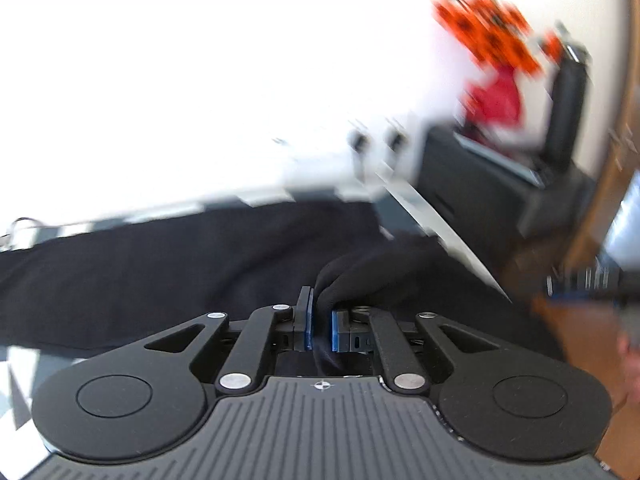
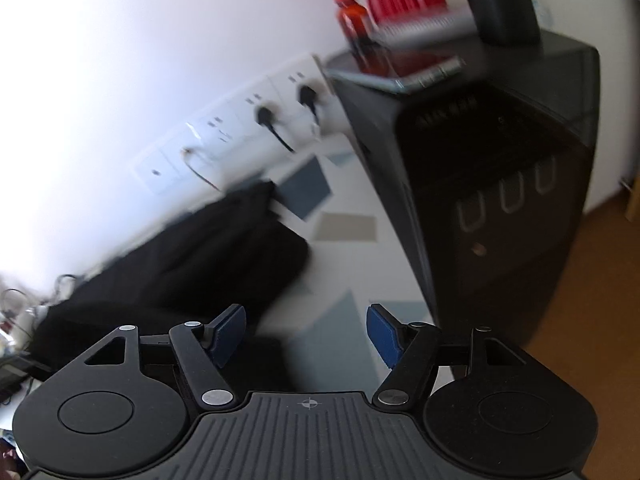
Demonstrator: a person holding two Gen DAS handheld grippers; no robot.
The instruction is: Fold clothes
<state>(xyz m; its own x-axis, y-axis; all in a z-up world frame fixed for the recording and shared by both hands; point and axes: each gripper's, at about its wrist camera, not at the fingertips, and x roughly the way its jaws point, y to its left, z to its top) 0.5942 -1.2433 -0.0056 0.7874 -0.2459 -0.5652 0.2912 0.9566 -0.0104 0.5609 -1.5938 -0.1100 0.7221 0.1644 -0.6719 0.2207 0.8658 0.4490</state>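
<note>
Your left gripper (image 1: 320,326) pinches fold of black garment (image 1: 168,264) spread on patterned tabletop (image 2: 344,224); far edge blurred. Your right gripper (image 2: 306,330) gapes, nothing between pads, garment beyond left finger.

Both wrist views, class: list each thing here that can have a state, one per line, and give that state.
Left gripper: shut on a pinch of the black garment.
Right gripper: open, nothing between its pads.
Black garment: spread on the patterned cloth, one fold raised.
Wall sockets: two with black plugs in.
Orange bottle: upright, capped.
</note>
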